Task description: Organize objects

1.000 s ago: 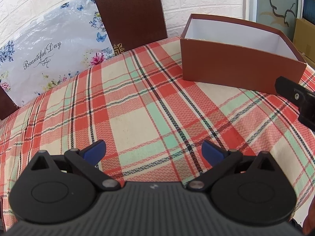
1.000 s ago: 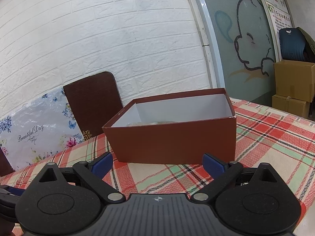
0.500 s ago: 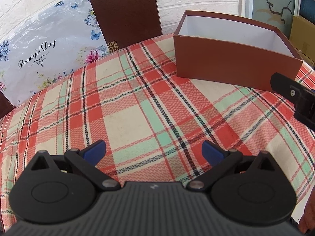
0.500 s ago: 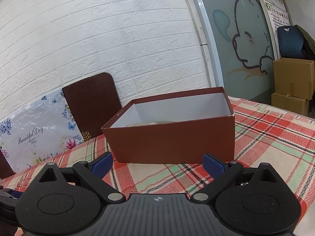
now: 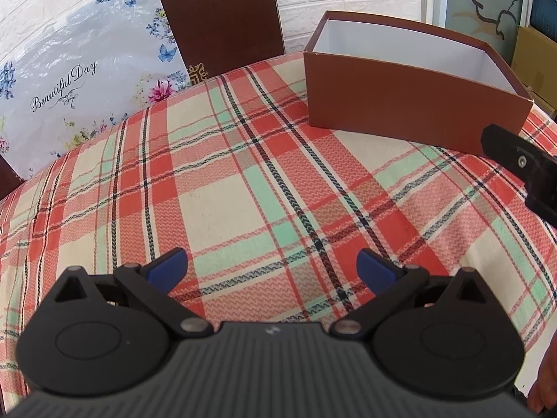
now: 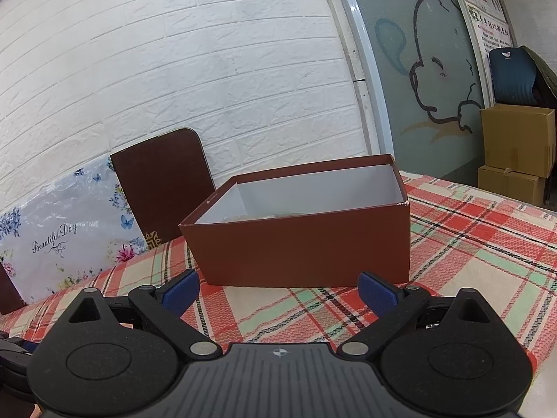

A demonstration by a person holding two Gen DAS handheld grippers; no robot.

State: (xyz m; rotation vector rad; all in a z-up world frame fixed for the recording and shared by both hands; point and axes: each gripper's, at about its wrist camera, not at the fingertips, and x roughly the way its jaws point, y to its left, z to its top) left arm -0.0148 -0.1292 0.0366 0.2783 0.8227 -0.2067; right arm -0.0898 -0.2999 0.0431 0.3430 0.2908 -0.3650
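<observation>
While hovering empty over the tablecloth (image 5: 243,188), holding both left gripper (image 5: 271,266) and right gripper (image 6: 278,289) spread apart. Sitting at 1 o'clock: box (image 5: 410,111), faintly showing pale contents. Appearing nearly finished; remaining loose items not showing.

One readable text: "Beautiful Day"
It stands in dark script on the white floral plastic-wrapped panel (image 5: 80,69) leaning against the white brick wall (image 6: 209,69); the wall poster's (image 6: 487,3) print is too small to read.

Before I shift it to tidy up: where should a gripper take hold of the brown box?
Probably the thin top rim of the brown box's near wall, from above: it stands lidless, and its body looks wider than the open right gripper.
</observation>
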